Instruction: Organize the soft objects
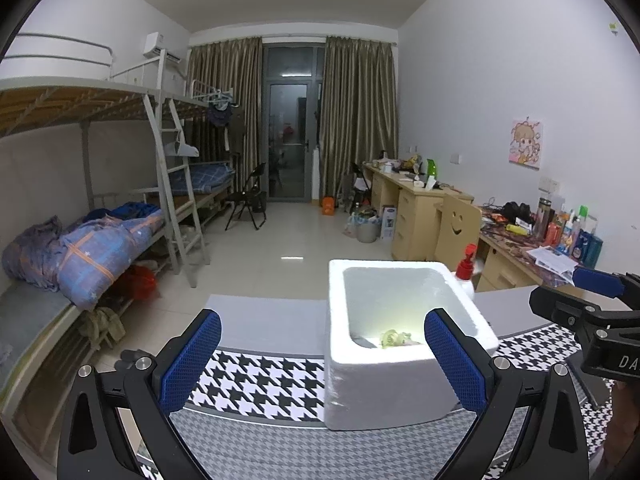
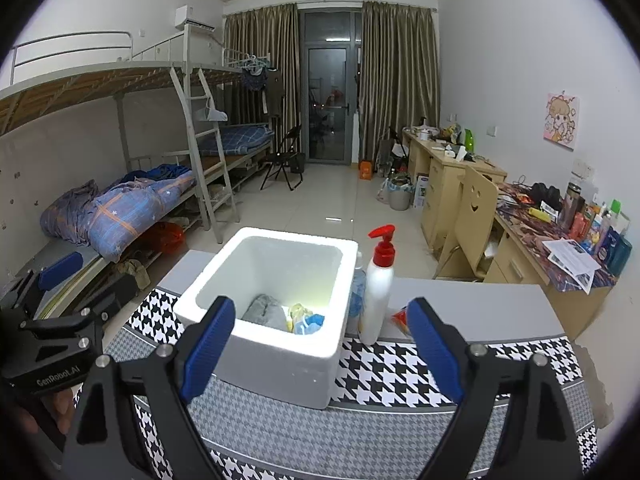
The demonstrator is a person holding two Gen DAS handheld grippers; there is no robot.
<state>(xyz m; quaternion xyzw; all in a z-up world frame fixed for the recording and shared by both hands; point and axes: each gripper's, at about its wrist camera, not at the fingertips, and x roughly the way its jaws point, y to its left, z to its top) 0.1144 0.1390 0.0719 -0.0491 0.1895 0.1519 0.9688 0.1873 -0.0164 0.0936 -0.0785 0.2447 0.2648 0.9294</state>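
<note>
1. Worktop (image 2: 472,312) grey, draped near side with a black-and-white houndstooth cloth (image 2: 400,372).
2. White foam box (image 2: 276,360) stands open-topped on the cloth, centre.
3. Soft things lie inside the box: a grey folded cloth (image 2: 264,312) left, a yellow-and-blue bundle (image 2: 304,318) right.
4. White pump bottle with red nozzle (image 2: 378,284) just right of the box.
5. Left hand-held gripper (image 1: 322,364) released, empty, near the box.
6. Right hand-held gripper (image 2: 322,340) released, nothing between its blue pads (image 2: 434,350).
</note>
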